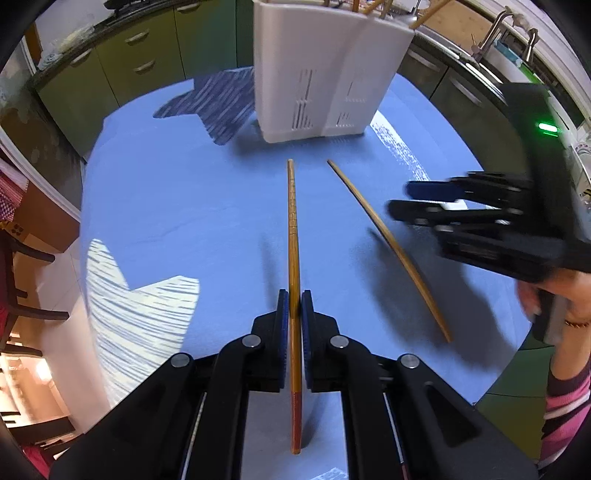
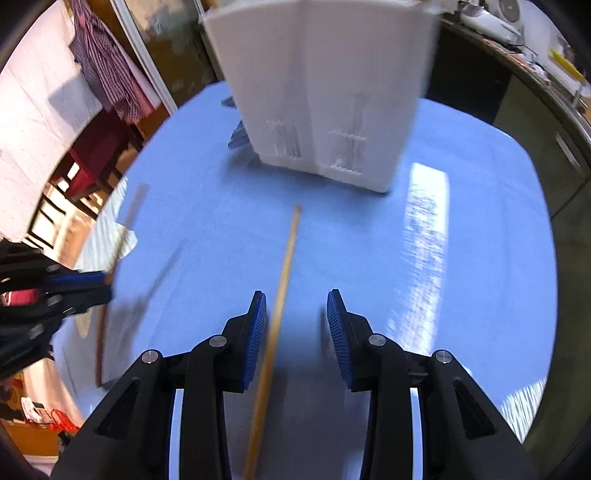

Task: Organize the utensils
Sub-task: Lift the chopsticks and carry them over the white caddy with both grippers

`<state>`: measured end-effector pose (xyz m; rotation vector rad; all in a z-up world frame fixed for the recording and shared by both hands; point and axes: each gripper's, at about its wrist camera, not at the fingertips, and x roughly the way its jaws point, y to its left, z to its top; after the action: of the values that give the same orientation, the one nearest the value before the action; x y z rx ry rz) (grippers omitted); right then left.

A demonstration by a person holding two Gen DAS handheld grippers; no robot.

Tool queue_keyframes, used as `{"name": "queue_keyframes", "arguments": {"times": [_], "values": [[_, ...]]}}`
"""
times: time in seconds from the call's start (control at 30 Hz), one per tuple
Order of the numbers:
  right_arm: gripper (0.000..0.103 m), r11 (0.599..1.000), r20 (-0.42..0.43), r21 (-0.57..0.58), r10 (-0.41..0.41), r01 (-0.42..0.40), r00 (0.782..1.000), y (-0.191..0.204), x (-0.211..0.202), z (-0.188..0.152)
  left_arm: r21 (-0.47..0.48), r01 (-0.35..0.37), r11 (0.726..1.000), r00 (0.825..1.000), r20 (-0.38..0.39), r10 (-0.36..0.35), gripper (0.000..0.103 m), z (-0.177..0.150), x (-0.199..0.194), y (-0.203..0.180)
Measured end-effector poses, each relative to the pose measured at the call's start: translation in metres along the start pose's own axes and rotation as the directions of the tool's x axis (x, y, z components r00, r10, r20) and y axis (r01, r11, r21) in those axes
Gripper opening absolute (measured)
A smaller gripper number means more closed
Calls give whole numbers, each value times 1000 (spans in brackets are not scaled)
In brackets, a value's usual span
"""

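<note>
The left gripper (image 1: 294, 306) has its blue pads pressed against both sides of a red-tipped chopstick (image 1: 293, 236), which runs straight out ahead between the fingers, its red end trailing back under the gripper body and its thin end pointing toward the white utensil holder (image 1: 325, 74). The right gripper (image 2: 296, 321) has its jaws spread wide with nothing clamped; a plain wooden chopstick (image 2: 284, 280) lies on the blue tablecloth (image 2: 480, 258) inside that gap, close to the left-hand pad and slanting up toward the holder, though the right wrist view is blurred, so whether the pad touches it cannot be told. In the left wrist view the same plain chopstick (image 1: 388, 236) lies flat beside the held one, apart from it, with the right gripper (image 1: 402, 201) hovering over its middle. The holder stands upright at the far side of the cloth, near the tips of both chopsticks, and several wooden sticks (image 1: 373, 7) already poke out of its top, so part of the sorting looks done. As a judgement, two pieces remain: the one in the left grip has yet to be carried to the holder and dropped in, and the plain one has yet to be pinched at all. A dark striped cloth (image 1: 221, 103) lies beside the holder.
</note>
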<state>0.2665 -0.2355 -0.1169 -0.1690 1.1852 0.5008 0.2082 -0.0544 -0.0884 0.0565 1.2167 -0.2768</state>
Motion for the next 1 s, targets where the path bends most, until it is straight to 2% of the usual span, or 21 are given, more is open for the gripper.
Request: {"name": "queue_keyframes", "arguments": {"times": [0.27, 0.3, 0.37, 0.47, 0.57, 0.7, 0.8, 1.0], "values": [[33, 997, -61, -40, -76, 73, 995, 20, 36, 17, 23, -8, 1000, 999, 36, 7, 7, -10, -13, 12], [28, 995, -65, -48, -91, 88, 994, 22, 37, 18, 27, -8, 1000, 999, 40, 6, 7, -10, -15, 12], [8, 995, -71, -52, -89, 86, 993, 22, 39, 19, 39, -10, 999, 999, 47, 8, 7, -12, -17, 11], [7, 994, -64, -57, -94, 90, 994, 22, 36, 18, 51, -11, 999, 998, 67, 7, 7, -11, -22, 9], [7, 997, -9, -46, -70, 69, 998, 21, 17, 15, 62, -14, 998, 996, 94, 8, 7, -11, -30, 8], [7, 999, 101, -32, -40, 44, 994, 16, -28, 11, 78, -21, 997, 992, 128, 11, 7, -12, -42, 7], [7, 1000, 182, -20, -13, 17, 983, 13, -66, -2, 89, -21, 996, 988, 152, 8, 7, -14, -52, 4], [7, 1000, 287, -27, 14, -7, 958, 7, -123, -32, 110, -26, 994, 981, 196, 4, 7, -22, -69, -1]]}}
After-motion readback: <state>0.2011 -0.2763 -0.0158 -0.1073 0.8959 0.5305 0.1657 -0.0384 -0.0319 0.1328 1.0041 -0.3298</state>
